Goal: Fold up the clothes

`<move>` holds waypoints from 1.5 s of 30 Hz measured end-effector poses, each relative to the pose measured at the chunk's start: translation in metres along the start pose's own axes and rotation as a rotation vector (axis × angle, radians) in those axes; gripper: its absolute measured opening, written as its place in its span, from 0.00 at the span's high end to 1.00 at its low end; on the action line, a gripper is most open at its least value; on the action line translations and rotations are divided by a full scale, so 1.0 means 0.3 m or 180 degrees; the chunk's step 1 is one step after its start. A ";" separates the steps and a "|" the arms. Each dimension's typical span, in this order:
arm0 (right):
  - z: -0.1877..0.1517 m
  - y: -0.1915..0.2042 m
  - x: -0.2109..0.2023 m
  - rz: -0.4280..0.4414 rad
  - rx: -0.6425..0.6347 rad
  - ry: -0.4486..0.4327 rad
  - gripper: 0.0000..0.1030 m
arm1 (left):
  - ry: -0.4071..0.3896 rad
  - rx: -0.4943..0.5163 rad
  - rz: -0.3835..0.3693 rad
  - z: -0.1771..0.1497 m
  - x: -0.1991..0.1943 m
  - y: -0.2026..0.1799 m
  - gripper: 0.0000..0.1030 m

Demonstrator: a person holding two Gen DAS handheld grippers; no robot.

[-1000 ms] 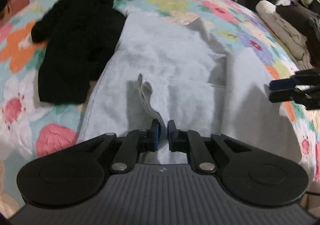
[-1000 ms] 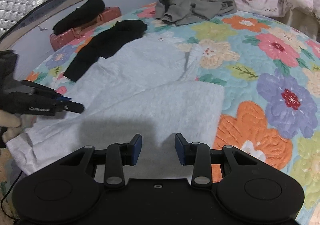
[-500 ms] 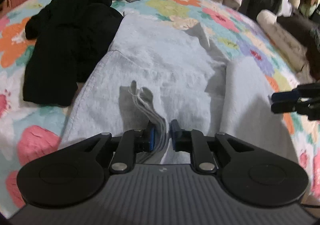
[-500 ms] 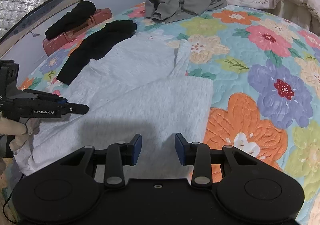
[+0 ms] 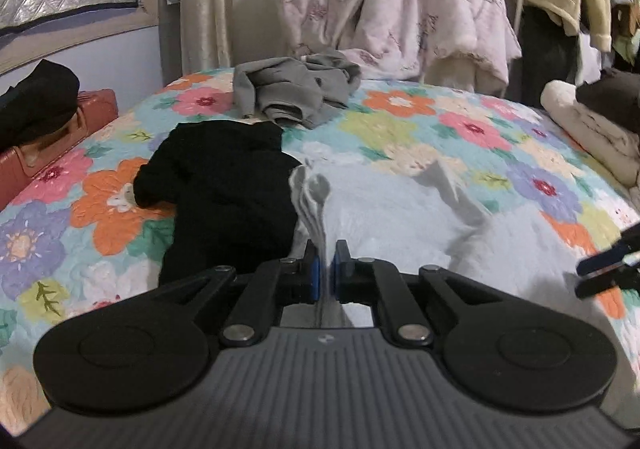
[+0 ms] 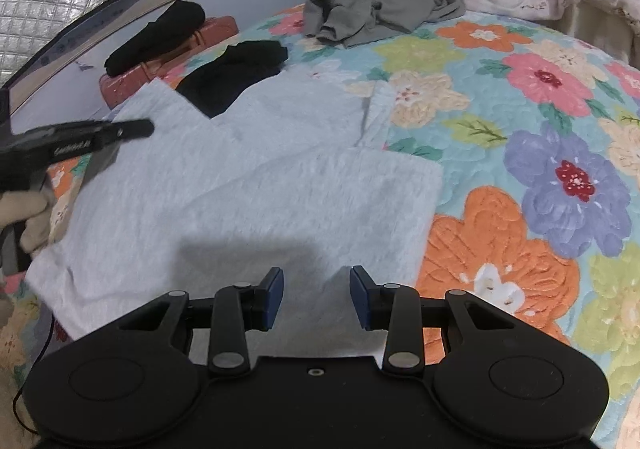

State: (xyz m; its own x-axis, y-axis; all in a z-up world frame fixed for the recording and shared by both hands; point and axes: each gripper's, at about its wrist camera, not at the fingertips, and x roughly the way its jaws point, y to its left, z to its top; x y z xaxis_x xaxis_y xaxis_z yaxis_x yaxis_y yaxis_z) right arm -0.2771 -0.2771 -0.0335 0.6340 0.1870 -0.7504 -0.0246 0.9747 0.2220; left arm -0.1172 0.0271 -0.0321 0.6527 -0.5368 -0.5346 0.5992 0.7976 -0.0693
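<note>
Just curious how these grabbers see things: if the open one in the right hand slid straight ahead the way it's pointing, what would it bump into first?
Most likely the light grey garment spread just ahead of the right gripper; depth is uncertain.

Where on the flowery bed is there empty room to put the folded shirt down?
The floral quilt lies bare right of the light grey garment, from its folded edge outward, and between it and the crumpled grey garment. The left is crowded: the black garment touches the light grey one, with a red case beyond.
</note>
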 end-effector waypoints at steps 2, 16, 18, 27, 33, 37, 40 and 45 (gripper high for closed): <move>-0.012 -0.004 0.027 -0.0051 -0.0023 0.0082 0.59 | -0.0037 -0.0076 0.0061 0.004 0.002 0.025 0.94; -0.100 0.009 0.048 -0.0215 -0.0324 0.0250 0.57 | 0.0465 -0.0795 -0.0033 -0.046 -0.003 0.187 0.84; -0.130 0.021 0.019 -0.0240 -0.0331 0.0270 0.53 | 0.0484 -0.0924 -0.0104 -0.067 -0.088 0.204 0.76; -0.338 -0.024 -0.054 -0.0027 0.0037 0.0259 0.41 | 0.0901 -0.1797 -0.0280 -0.244 -0.243 0.167 0.43; -0.339 -0.007 -0.075 0.0019 0.0253 0.0195 0.42 | 0.1131 -0.1378 -0.0032 -0.339 -0.241 0.057 0.35; -0.363 -0.024 -0.069 0.0268 0.0539 0.0114 0.41 | 0.1150 -0.1344 0.0082 -0.362 -0.247 0.060 0.47; -0.402 -0.033 -0.054 0.0319 0.0392 0.0020 0.43 | 0.1144 -0.1311 0.0140 -0.371 -0.256 0.060 0.44; -0.435 -0.059 -0.068 0.0491 0.0628 -0.0099 0.42 | 0.1138 -0.1457 0.0176 -0.382 -0.272 0.082 0.41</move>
State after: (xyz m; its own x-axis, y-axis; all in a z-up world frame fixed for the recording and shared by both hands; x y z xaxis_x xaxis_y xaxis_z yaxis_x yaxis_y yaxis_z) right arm -0.3904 -0.2823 -0.1033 0.6580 0.3247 -0.6794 0.0264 0.8917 0.4518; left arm -0.2088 0.1221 -0.0869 0.4326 -0.4283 -0.7934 0.2555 0.9021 -0.3476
